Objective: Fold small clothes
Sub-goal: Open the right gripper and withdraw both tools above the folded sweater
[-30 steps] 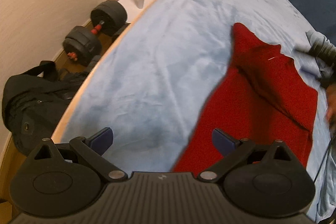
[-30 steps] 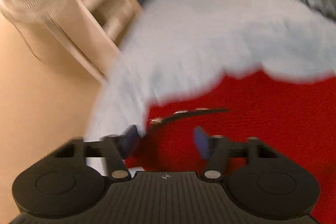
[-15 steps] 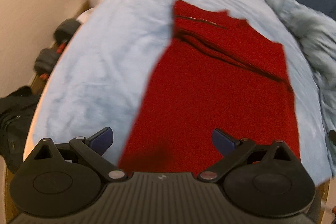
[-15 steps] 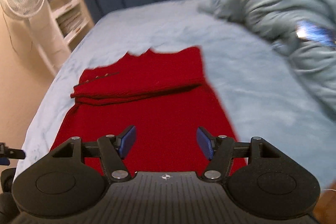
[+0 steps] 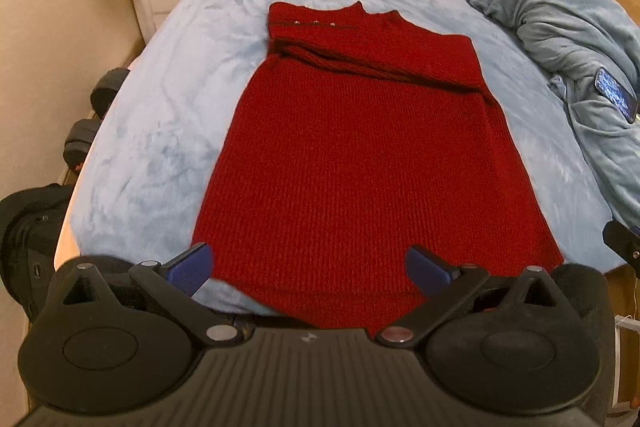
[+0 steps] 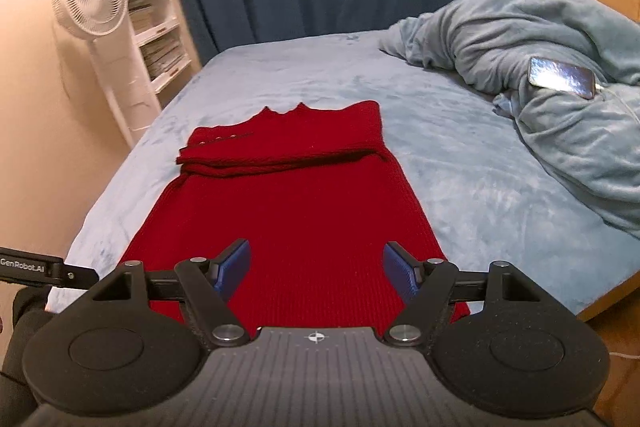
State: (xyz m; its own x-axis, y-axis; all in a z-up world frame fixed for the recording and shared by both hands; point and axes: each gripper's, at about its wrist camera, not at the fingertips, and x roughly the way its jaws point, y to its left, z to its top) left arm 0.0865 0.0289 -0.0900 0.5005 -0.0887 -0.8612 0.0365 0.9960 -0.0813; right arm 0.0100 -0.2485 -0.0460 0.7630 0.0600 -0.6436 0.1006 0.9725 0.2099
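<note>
Red knit sweater (image 5: 368,163) lies flat, sleeves folded across; both tools empty, right (image 6: 316,269) widening.

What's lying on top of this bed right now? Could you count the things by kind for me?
Red knitted garment: 1
Crumpled blue blanket: 1
Phone, lying on the blanket: 1
Total: 3
</note>
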